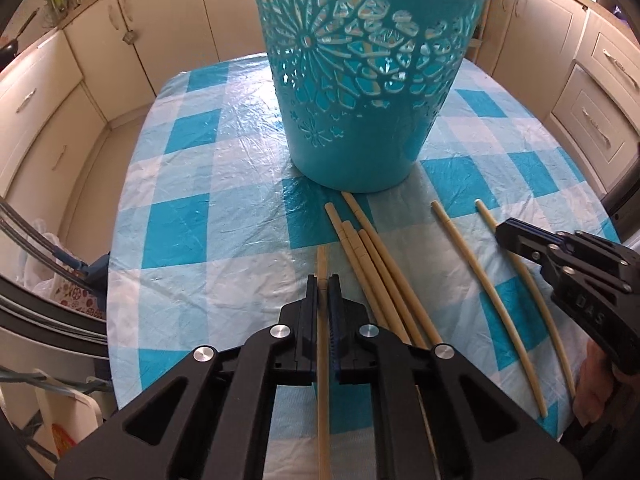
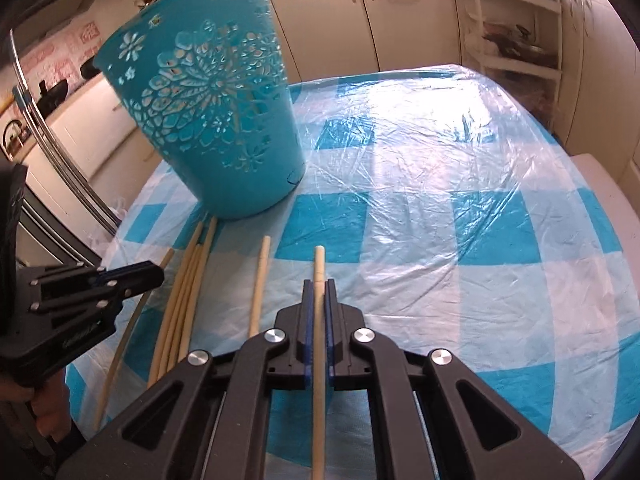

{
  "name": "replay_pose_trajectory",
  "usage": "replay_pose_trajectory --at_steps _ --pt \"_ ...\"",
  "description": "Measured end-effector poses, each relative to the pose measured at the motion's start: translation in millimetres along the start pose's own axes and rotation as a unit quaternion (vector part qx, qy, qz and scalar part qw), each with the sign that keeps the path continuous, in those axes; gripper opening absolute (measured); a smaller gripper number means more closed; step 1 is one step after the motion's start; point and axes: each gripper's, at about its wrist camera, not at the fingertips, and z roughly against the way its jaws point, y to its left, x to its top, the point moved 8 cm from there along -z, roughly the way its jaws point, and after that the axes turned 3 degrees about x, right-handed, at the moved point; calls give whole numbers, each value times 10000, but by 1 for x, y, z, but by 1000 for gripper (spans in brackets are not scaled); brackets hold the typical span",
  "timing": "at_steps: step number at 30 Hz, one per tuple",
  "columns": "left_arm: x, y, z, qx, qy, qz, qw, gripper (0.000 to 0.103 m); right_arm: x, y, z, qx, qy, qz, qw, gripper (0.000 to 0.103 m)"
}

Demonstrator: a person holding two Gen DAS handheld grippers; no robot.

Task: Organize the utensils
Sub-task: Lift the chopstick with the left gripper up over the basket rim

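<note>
A tall teal cut-out basket (image 1: 360,80) stands on the blue-and-white checked table; it also shows in the right wrist view (image 2: 216,120). Several pale wooden chopsticks (image 1: 372,248) lie in front of it. My left gripper (image 1: 322,280) is shut on one chopstick (image 1: 321,260) at the left of the pile. My right gripper (image 2: 319,282) is shut on the rightmost chopstick (image 2: 319,264). Another single chopstick (image 2: 260,280) lies just left of it, and a bundle (image 2: 188,288) lies further left. Each gripper shows in the other's view, the right one (image 1: 508,232) and the left one (image 2: 152,270).
Cream kitchen cabinets (image 1: 120,40) surround the table (image 2: 460,200). A chair back with metal rails (image 2: 60,152) stands at the left edge. An open shelf unit (image 2: 516,32) stands at the back right. A plastic bag (image 1: 44,264) sits low at the left.
</note>
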Motion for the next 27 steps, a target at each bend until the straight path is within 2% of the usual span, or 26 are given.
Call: replay_pose_trajectory --at_steps 7,11,22,27 --pt "-6 -4 22 -133 -117 -49 9998 5 0 2 -1 29 15 -9 10000 6" --pt "-11 -6 34 -418 -46 28 9991 5 1 3 -1 -62 14 64 10000 6" --pt "-9 5 78 -437 -337 34 9985 5 -3 7 -1 -121 -20 113 9999 6" --pt "-5 3 100 -587 -494 41 9970 5 -2 8 0 -147 -17 153 9998 6"
